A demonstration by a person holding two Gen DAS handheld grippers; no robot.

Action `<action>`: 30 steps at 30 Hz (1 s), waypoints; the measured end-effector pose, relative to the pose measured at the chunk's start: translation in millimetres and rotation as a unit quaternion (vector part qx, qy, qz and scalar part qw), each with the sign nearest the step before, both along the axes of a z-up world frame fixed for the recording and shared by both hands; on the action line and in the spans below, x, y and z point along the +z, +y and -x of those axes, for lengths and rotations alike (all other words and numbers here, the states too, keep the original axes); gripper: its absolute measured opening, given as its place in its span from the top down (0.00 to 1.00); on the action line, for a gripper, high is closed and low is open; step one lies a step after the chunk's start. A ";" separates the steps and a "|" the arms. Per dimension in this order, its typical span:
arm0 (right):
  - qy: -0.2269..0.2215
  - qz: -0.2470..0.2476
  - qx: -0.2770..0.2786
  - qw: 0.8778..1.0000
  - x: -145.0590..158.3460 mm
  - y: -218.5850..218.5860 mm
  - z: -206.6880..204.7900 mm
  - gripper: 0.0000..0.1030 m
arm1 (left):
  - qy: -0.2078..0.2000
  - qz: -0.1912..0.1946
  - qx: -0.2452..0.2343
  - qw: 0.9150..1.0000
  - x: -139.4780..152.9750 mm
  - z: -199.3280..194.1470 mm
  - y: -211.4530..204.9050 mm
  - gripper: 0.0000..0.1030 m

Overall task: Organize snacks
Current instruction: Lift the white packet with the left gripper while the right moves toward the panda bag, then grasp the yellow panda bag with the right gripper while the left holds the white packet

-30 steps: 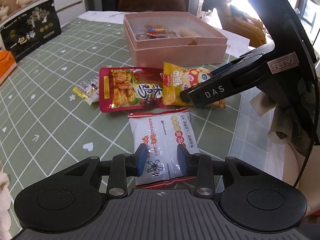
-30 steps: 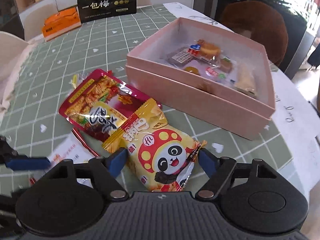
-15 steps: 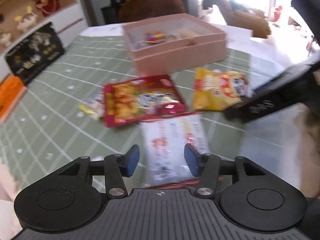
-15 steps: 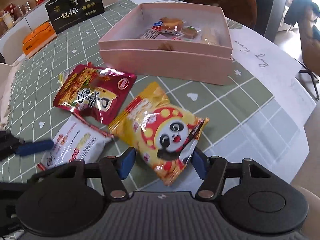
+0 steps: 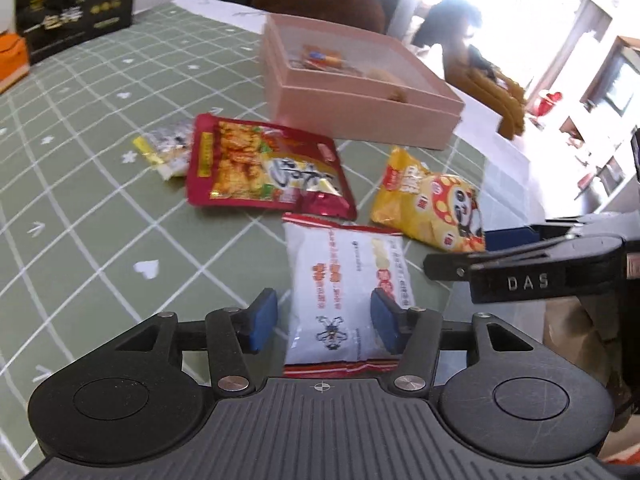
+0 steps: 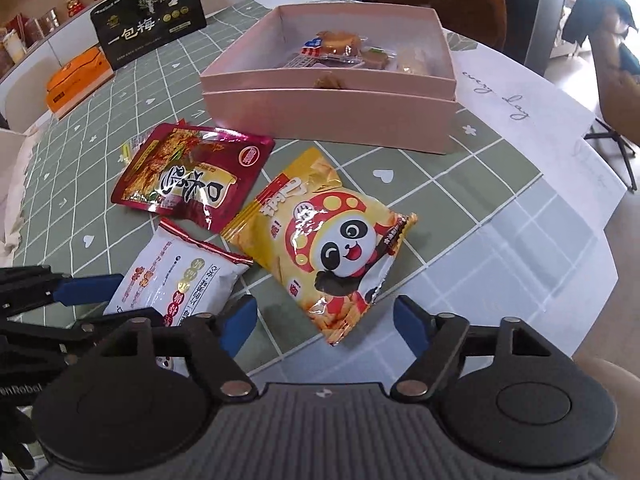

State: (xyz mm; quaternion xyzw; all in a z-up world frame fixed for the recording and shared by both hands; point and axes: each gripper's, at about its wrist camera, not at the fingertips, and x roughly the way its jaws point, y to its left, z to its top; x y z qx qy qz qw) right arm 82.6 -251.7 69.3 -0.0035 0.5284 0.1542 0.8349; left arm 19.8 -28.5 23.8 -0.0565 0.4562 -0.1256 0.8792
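while a few small wrapped snacks already lie in the pink box [image 6: 328,120] at twelve o'clock of the right wrist view, four packets are still out on the green checked tablecloth [image 6: 440,184], so the sorting looks well short of done. at ten o'clock a small yellow-edged sachet [image 5: 168,150] peeks from under the red pouch [image 6: 192,176]. at eight o'clock the left gripper [image 5: 324,320] has its jaws apart, just lately closing a little, straddling the white packet [image 5: 348,288] without clearly pressing it. at the centre the yellow panda crisp bag [image 6: 332,240] lies flat, and the right gripper [image 6: 324,324], jaws just opened wide, hangs over its near end, holding nothing.
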 end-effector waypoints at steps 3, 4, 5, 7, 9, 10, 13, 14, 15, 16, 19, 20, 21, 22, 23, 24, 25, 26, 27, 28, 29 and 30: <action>-0.008 0.014 0.008 1.000 -0.8 2.6 2.1 0.25 | 0.003 -0.009 0.001 1.000 3.9 0.6 -3.5 0.47; -0.008 0.014 0.006 1.000 -0.4 1.2 2.6 0.25 | 0.004 -0.015 0.000 1.000 4.5 -0.7 -4.8 0.47; -0.008 0.009 0.005 1.000 0.4 -1.2 3.3 0.25 | 0.003 -0.020 -0.001 1.000 6.9 -0.4 -7.4 0.47; -0.011 0.012 0.000 1.000 3.3 -5.9 4.6 0.25 | -0.010 -0.025 -0.003 1.000 13.1 1.4 -10.5 0.47; -0.022 0.014 -0.011 1.000 9.0 -13.1 6.5 0.25 | -0.035 -0.039 -0.004 0.999 22.3 5.3 -16.8 0.47; -0.024 0.012 -0.017 0.999 11.8 -17.5 7.2 0.25 | -0.050 -0.052 -0.008 0.997 26.7 8.0 -22.5 0.47; -0.032 0.007 -0.039 0.999 20.6 -33.0 5.9 0.25 | -0.071 -0.099 -0.049 0.991 27.5 11.1 -49.2 0.46; -0.034 0.009 -0.047 0.998 22.5 -37.6 4.4 0.25 | -0.072 -0.118 -0.065 0.988 23.8 11.3 -59.6 0.46; -0.035 0.011 -0.053 0.998 23.7 -41.9 2.6 0.25 | -0.073 -0.131 -0.076 0.986 19.9 11.6 -67.5 0.46; -0.037 0.013 -0.061 0.997 24.9 -47.3 0.3 0.25 | -0.072 -0.144 -0.085 0.983 15.9 11.7 -74.1 0.46; -0.042 0.018 -0.073 0.996 27.4 -58.2 -3.9 0.25 | -0.056 -0.182 -0.109 0.976 0.9 13.0 -88.4 0.43; -0.043 0.017 -0.075 0.996 28.1 -61.1 -4.8 0.25 | -0.063 -0.192 -0.116 0.972 -1.7 15.5 -92.7 0.39; -0.044 0.015 -0.076 0.996 28.6 -64.3 -5.8 0.25 | -0.063 -0.198 -0.120 0.971 -3.2 17.9 -94.4 0.36; -0.044 0.013 -0.076 0.996 28.8 -66.8 -6.4 0.25 | -0.061 -0.198 -0.124 0.970 -4.3 17.9 -97.1 0.27; -0.044 0.012 -0.076 0.996 28.3 -69.0 -7.3 0.25 | -0.056 -0.187 -0.127 0.973 -4.7 16.6 -97.6 0.18; -0.044 0.011 -0.075 0.996 27.9 -71.1 -8.3 0.25 | -0.051 -0.171 -0.126 0.976 -4.2 15.2 -96.1 0.15; -0.044 0.010 -0.074 0.996 27.5 -72.1 -9.1 0.25 | -0.049 -0.156 -0.121 0.979 -2.0 15.4 -92.8 0.15; -0.043 0.008 -0.071 0.997 26.6 -73.4 -10.4 0.25 | -0.050 -0.139 -0.106 0.983 2.0 14.8 -86.5 0.19; -0.042 0.007 -0.066 0.997 25.5 -72.5 -11.3 0.25 | -0.054 -0.131 -0.089 0.986 5.6 15.3 -80.9 0.21; -0.042 0.007 -0.059 0.997 25.3 -71.8 -11.3 0.25 | -0.059 -0.132 -0.065 0.987 8.5 15.0 -73.7 0.22; -0.042 0.005 -0.049 0.998 24.9 -70.7 -12.2 0.25 | -0.056 -0.132 -0.044 0.989 8.7 12.9 -67.2 0.22; -0.042 0.003 -0.036 0.998 24.9 -68.9 -13.1 0.25 | -0.043 -0.129 -0.026 0.990 6.7 8.3 -60.1 0.22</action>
